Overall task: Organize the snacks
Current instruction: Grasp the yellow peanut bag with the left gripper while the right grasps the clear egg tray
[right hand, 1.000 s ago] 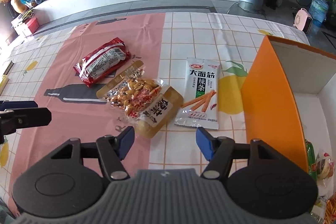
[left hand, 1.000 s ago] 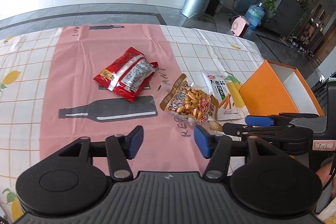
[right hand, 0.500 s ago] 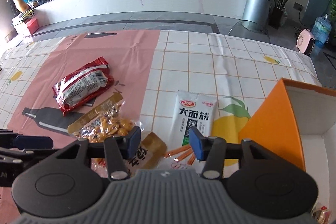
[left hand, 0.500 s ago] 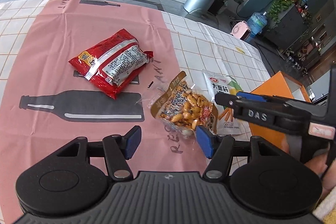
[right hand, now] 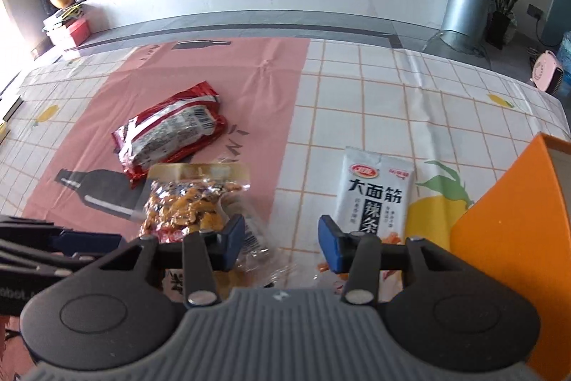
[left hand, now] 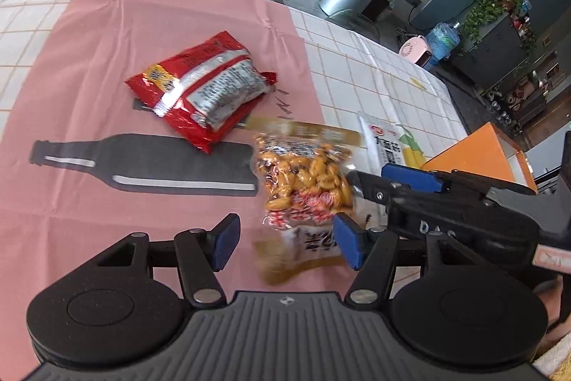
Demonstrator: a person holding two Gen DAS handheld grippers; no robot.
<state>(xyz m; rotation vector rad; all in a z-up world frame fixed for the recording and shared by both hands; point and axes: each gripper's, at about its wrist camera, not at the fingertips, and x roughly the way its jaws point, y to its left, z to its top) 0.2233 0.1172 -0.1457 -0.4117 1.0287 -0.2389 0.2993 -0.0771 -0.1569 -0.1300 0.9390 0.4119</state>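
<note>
Tablecloth (right hand: 357, 88), white grid with a pink centre panel, covers the work surface; a marble counter and a metal bin stand in the room behind

Peanut bag (left hand: 307, 181), clear with a gold header strip, sits near the middle of the cloth and looks blurred in both views. Red snack pack (left hand: 200, 88) lies just beside it at about 10 o'clock, apart from it. White spicy-strip packet (right hand: 374, 191) lies flat at its 3 o'clock. Orange box (right hand: 506, 220) stands further out at 3 o'clock, open-topped

Left gripper (left hand: 285, 241): jaws spread wide over the lower end of the peanut bag, pads not pressing it

Right gripper (right hand: 282, 241): jaws have just been closing. Its left pad sits on the bag's clear corner, right pad over the white packet; whether it grips, I cannot tell
</note>
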